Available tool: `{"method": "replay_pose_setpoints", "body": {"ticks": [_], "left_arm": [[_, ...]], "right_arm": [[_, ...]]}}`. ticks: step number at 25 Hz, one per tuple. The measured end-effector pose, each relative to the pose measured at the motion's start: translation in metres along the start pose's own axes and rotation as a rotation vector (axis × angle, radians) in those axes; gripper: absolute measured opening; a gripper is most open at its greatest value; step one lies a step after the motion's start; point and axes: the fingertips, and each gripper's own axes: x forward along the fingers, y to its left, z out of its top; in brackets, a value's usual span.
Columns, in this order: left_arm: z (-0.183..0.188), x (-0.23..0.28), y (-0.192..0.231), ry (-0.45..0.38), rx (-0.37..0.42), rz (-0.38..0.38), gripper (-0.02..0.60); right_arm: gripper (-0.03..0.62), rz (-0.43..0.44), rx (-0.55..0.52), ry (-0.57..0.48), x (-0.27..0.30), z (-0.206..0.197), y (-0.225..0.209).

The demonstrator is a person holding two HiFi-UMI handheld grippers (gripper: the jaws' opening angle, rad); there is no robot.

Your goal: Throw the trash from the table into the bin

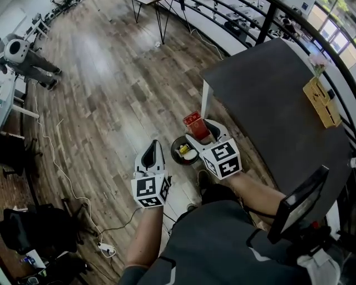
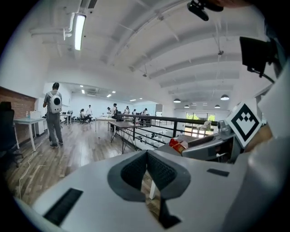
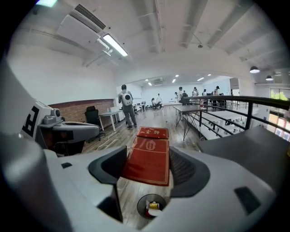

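Note:
My right gripper (image 1: 201, 129) is shut on a red carton (image 1: 193, 123), holding it above the wooden floor just off the corner of the dark grey table (image 1: 267, 94). In the right gripper view the red carton (image 3: 147, 159) lies flat between the pads, and directly below it is the round black bin (image 3: 152, 206) with some trash inside. From the head view the bin (image 1: 177, 156) sits on the floor beside the table leg. My left gripper (image 1: 151, 149) hovers left of the bin, shut and empty. In its own view the left gripper (image 2: 147, 164) has its pads touching.
A wooden holder (image 1: 321, 101) stands on the table's far right side. A cable with a power strip (image 1: 105, 249) runs over the floor at lower left, near a black bag (image 1: 39, 231). A person with a backpack (image 1: 25, 58) stands far off. A railing (image 1: 233, 16) borders the room.

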Motion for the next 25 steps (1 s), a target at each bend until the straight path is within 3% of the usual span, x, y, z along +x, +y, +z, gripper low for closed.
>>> {"method": "replay_pose_setpoints", "body": {"ticks": [6, 11, 25], "left_arm": [[-0.047, 0.052, 0.008, 0.135, 0.032, -0.001, 0.011], [-0.085, 0.084, 0.012, 0.208, 0.008, -0.025, 0.011], [-0.269, 0.145, 0.046, 0.422, 0.026, -0.094, 0.011]], "right_arm": [[0.299, 0.031, 0.04, 0.079, 0.06, -0.045, -0.025], [0.299, 0.054, 0.072, 0.172, 0.093, -0.085, -0.031], [0.299, 0.042, 0.114, 0.446, 0.186, -0.267, -0.027]]}}
